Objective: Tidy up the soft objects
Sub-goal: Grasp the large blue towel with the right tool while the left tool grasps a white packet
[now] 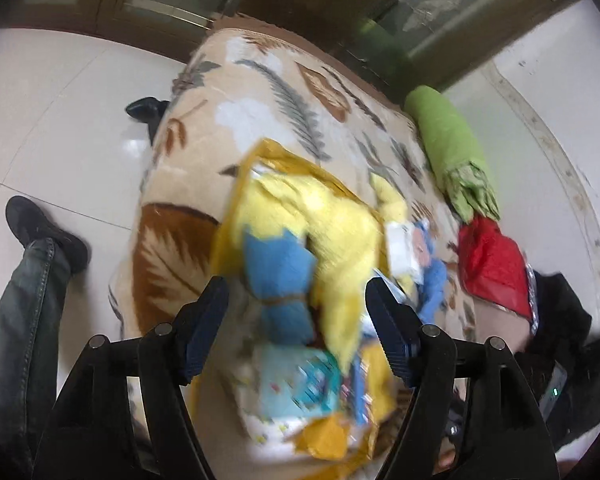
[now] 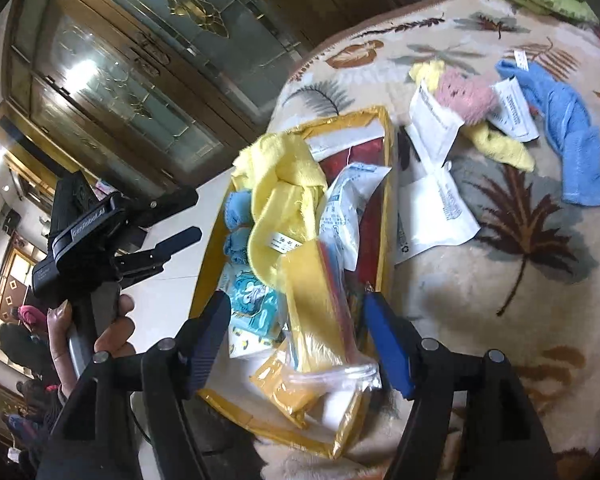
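A yellow-rimmed storage box [image 2: 385, 184] lies on a leaf-patterned blanket [image 2: 500, 320]. It holds a yellow towel [image 2: 284, 188], a blue tied roll [image 1: 284, 276], a cartoon packet [image 2: 256, 308] and clear bags. My left gripper [image 1: 296, 312] hangs open over the box, its pads touching nothing. The right wrist view shows that left gripper [image 2: 188, 216] at the box's left side, held by a hand [image 2: 112, 332]. My right gripper [image 2: 296, 308] is open above the box's near end. A blue towel [image 2: 572, 132], a pink fluffy piece [image 2: 464, 96] and a yellow cloth [image 2: 500, 146] lie outside the box.
White packets [image 2: 432, 124] lie beside the box. A green rolled cloth [image 1: 448, 148] and a red cloth [image 1: 492, 268] sit at the blanket's far right edge. A person's leg [image 1: 16, 320] and shoes stand on the white tile floor. Glass-fronted cabinets [image 2: 140, 80] are behind.
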